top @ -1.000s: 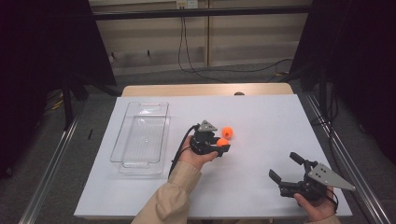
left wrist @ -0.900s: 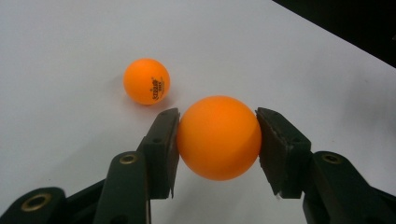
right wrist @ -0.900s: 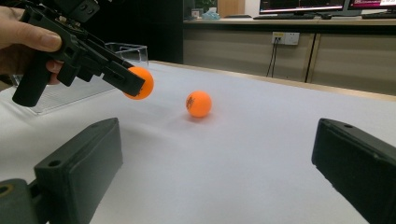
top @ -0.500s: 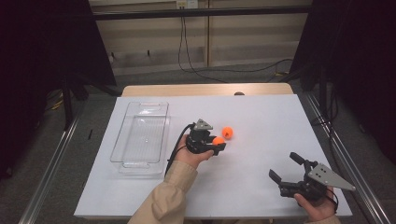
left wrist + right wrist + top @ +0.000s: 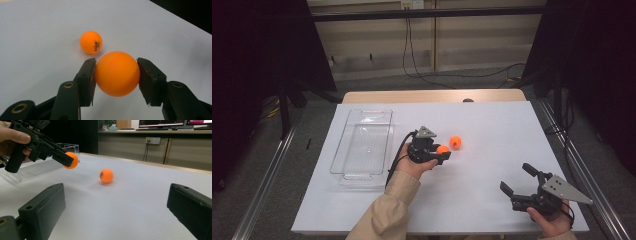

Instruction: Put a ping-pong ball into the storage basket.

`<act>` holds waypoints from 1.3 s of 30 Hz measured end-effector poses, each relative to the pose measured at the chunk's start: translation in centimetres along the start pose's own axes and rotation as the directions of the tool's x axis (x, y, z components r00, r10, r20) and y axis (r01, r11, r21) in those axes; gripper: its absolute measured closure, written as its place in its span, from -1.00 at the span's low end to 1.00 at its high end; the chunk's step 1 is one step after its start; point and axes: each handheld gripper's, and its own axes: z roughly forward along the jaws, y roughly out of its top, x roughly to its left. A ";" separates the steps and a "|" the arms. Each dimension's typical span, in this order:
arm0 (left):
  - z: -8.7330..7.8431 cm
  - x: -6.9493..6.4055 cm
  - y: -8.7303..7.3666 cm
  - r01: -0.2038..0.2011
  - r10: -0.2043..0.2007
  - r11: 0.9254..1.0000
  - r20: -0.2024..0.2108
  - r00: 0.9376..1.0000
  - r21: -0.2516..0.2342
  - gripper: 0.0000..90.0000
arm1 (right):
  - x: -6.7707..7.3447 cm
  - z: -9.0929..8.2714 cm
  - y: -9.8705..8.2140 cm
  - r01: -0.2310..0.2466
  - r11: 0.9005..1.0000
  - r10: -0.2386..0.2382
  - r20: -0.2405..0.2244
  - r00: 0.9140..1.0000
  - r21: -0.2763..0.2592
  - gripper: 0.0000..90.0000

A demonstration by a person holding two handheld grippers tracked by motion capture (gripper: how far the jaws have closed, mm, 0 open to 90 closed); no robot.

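- The left gripper [image 5: 443,154] sits near the middle of the white table [image 5: 492,125], held in the person's left hand [image 5: 414,166], which comes out of a tan sleeve [image 5: 384,215].
- Its two black jaws are closed onto an orange ball [image 5: 117,73], one pad pressed against each side; in the right gripper view this held ball [image 5: 71,160] sits clear above the tabletop.
- A second orange ball [image 5: 455,142] rests on the table just beyond the held one, apart from it; in the left gripper view dark print shows on its side [image 5: 91,42].
- A clear plastic tray [image 5: 361,148] lies on the table to the left of the left gripper, its long side running away from the person.
- The right gripper [image 5: 518,181] is at the near right part of the table, held in the person's right hand [image 5: 548,220], well apart from both balls.
- Its jaws stand wide apart with nothing between them; in its own view only bare tabletop lies between the two black pads [image 5: 42,206].
- A grey three-cornered plate [image 5: 566,189] sits on top of the right gripper.
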 end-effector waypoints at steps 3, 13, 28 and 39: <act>-0.1 0.2 0.0 -0.005 0.005 1.000 0.003 1.000 0.000 0.14 | 0.0 0.0 0.0 0.000 1.000 0.000 0.000 1.000 0.001 -0.97; -0.5 0.4 0.0 0.006 -0.006 1.000 0.000 1.000 0.003 0.14 | 0.0 0.0 0.0 -0.012 1.000 0.012 0.001 1.000 -0.001 -0.97; -1.2 0.9 0.0 0.018 -0.018 1.000 -0.014 1.000 0.012 0.14 | 0.0 -0.1 0.0 -0.004 1.000 0.004 -0.002 1.000 0.001 -0.97; -1.7 1.3 0.0 0.018 -0.017 1.000 -0.025 1.000 0.014 0.14 | 0.0 0.0 0.0 -0.004 1.000 0.004 -0.001 1.000 0.000 -0.97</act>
